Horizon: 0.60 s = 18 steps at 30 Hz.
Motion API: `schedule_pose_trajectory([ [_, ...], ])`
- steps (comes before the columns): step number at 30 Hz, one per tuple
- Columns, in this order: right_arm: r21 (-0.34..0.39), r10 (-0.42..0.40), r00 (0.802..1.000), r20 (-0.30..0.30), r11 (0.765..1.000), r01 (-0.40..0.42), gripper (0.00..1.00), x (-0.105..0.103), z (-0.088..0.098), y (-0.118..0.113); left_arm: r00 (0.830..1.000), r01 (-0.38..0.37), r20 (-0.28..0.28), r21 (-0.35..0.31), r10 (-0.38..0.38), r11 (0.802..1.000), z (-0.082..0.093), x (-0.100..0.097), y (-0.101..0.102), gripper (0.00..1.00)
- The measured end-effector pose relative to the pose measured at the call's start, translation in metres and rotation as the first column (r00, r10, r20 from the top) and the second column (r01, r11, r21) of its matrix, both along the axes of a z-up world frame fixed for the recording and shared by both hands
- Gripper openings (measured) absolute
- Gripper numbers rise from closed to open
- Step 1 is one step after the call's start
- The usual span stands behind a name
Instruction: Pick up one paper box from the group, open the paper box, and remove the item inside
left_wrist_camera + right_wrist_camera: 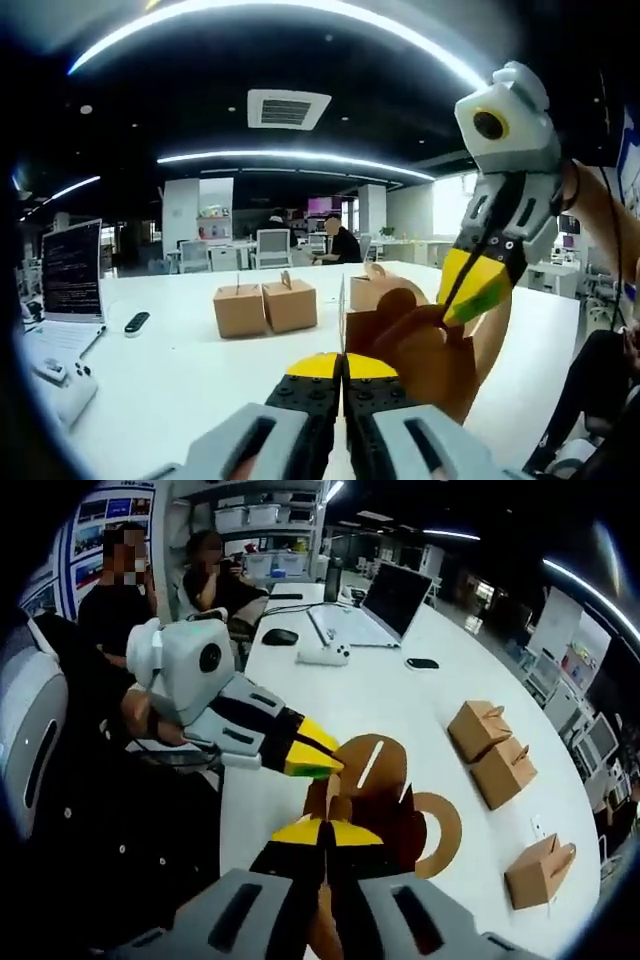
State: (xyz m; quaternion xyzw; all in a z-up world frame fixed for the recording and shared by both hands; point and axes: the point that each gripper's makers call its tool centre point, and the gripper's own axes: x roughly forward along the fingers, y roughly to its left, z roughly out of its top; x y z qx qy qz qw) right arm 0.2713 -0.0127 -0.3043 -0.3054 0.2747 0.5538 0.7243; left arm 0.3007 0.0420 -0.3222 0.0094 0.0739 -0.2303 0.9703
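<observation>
Paper box [415, 335] hangs over my long white table [180, 370] in an open office, flaps spread, held between my tongs. My left gripper [343, 368] is clamped tight on its near edge; my right gripper [325, 832] is pinched closed on a flap. Two more boxes [265, 307] and a laptop [70, 272] sit beyond.

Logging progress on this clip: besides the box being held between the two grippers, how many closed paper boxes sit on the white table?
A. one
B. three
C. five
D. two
B: in the right gripper view, two closed boxes sit side by side and a third stands apart nearer the table edge, while the opened box is held at the grippers.
</observation>
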Motion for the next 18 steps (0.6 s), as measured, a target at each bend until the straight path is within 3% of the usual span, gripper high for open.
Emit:
schedule_pose_trajectory([
  [5,0.001,0.004,1.0,0.01,1.0,-0.004,0.03,0.001,0.0,0.001,1.0,0.019,-0.005,-0.046,-0.019,0.999,0.003,-0.001,0.002,0.04],
  [11,-0.029,0.072,0.997,0.022,0.997,-0.071,0.03,0.001,-0.001,0.001,0.998,0.064,0.017,-0.049,-0.063,0.997,0.019,-0.002,0.002,0.09],
  [16,-0.065,0.15,0.988,0.033,0.987,-0.148,0.03,-0.003,-0.004,0.003,0.993,0.115,0.009,0.012,-0.115,0.993,0.027,-0.001,-0.002,0.09],
  [18,-0.07,0.168,0.985,0.034,0.984,-0.165,0.03,-0.006,-0.004,0.003,0.99,0.139,-0.025,0.034,-0.138,0.99,0.028,0.004,-0.002,0.09],
])
